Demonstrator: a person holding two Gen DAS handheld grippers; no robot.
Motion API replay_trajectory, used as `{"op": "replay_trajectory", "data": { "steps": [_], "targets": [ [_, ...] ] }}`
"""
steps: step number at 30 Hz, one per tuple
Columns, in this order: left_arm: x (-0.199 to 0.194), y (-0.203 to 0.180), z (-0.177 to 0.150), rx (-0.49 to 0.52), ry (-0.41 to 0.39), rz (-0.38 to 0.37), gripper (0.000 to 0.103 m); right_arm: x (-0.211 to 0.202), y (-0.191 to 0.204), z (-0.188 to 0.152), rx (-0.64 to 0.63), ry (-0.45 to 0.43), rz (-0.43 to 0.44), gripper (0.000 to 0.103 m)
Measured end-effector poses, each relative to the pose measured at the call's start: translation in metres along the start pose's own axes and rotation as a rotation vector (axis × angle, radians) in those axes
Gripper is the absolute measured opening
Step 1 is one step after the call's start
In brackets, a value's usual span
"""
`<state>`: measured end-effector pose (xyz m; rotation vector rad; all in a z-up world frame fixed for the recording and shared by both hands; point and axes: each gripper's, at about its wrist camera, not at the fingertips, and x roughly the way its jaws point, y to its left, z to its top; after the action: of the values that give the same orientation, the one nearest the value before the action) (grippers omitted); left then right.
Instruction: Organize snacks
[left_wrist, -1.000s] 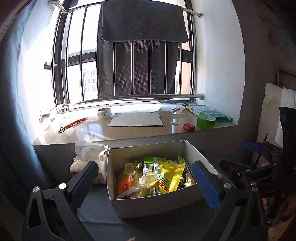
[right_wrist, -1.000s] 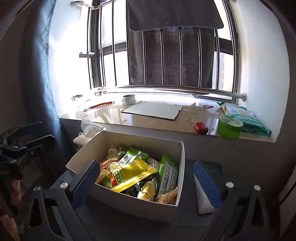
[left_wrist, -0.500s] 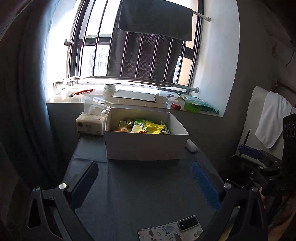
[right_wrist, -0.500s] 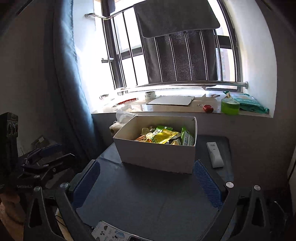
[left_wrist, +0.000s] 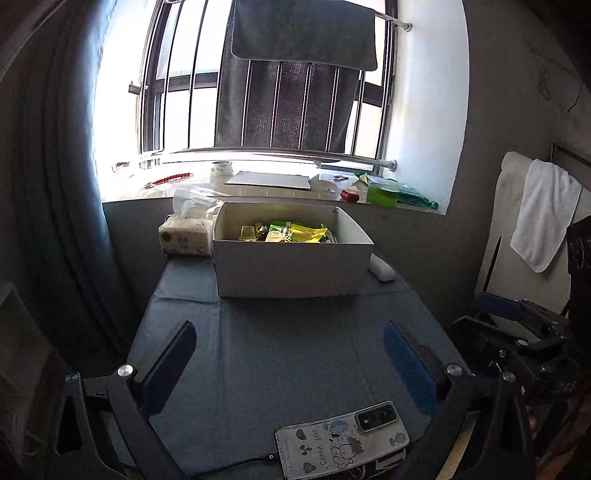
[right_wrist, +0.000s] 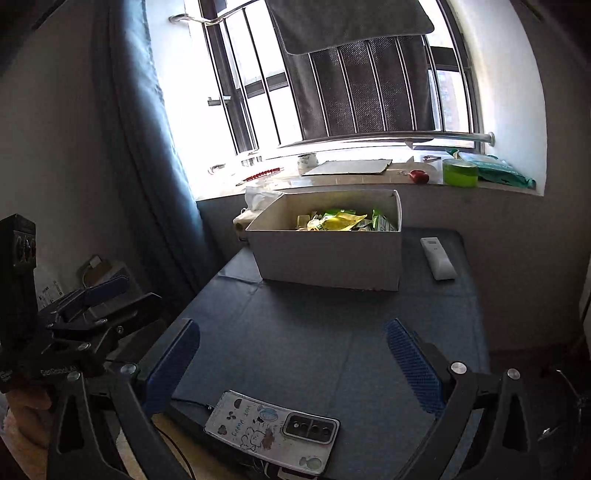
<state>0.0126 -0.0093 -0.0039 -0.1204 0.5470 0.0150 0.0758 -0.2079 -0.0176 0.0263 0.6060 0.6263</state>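
- On the far left a tissue pack (left_wrist: 186, 236) sits right beside the box, touching or almost touching its left wall.
- The left gripper (left_wrist: 290, 363) hangs over the near end of the blue table (left_wrist: 295, 350). Its jaws are wide apart and hold nothing.
- Straight ahead of both grippers, at the far end of the table under the window, is the white box (left_wrist: 291, 267). The snacks (left_wrist: 291, 233) lie inside it, a yellow packet on top.
- The box's long side runs left to right, across the way the fingers point.
- The right gripper (right_wrist: 293, 360) is spread open too, and empty.
- I think both grippers are about as far from the box as each other. The box looks more in line with the left one. Either one has to go forward, then down from above, because the wall is in the way.
- A phone (right_wrist: 273, 430) lies on the near edge, just under the grippers.
- On the right, a white remote (right_wrist: 437, 258) rests near the box's right wall, not touching it.
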Motion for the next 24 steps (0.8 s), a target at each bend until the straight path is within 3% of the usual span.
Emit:
{"op": "replay_trajectory", "data": {
  "steps": [24],
  "targets": [
    [0.0073, -0.0026, -0.0023, -0.006, 0.023, -0.015, 0.103, 0.0003, -0.0004, -0.0011, -0.001, 0.016, -0.024, 0.103]
  ]
}}
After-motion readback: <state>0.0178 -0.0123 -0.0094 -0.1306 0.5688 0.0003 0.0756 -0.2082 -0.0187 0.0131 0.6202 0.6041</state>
